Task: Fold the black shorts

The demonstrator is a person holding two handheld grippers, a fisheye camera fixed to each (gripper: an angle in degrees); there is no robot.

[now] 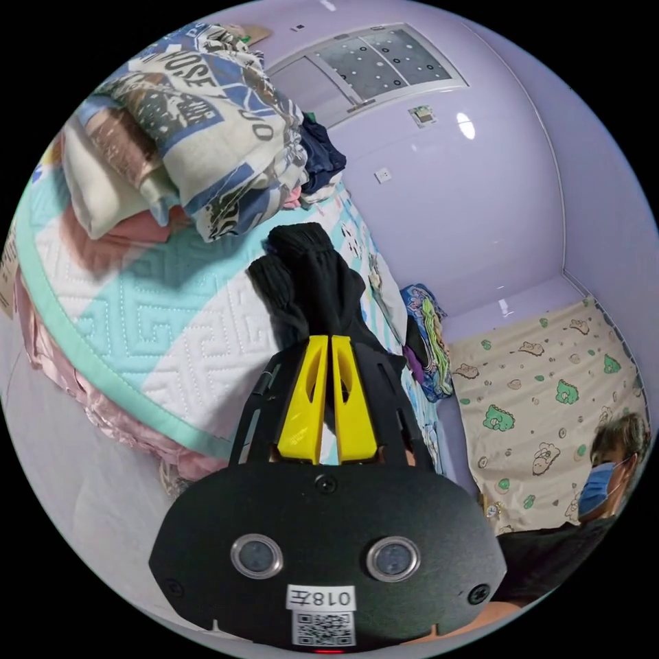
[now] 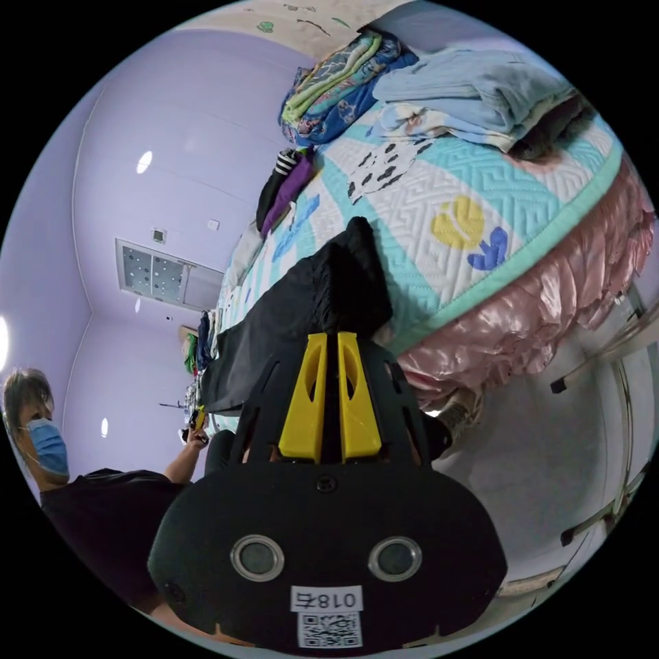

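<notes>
Both hand-held grippers, left (image 1: 329, 340) and right (image 2: 329, 336), pinch the black shorts (image 2: 302, 302).

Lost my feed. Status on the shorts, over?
Left gripper shut on shorts. Right gripper shut on them too. Shorts held over the bed. Clothes piles nearby, not blocking.

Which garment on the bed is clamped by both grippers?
The black shorts: left gripper and right gripper are both shut on them; the folded piles lie untouched behind.
</notes>
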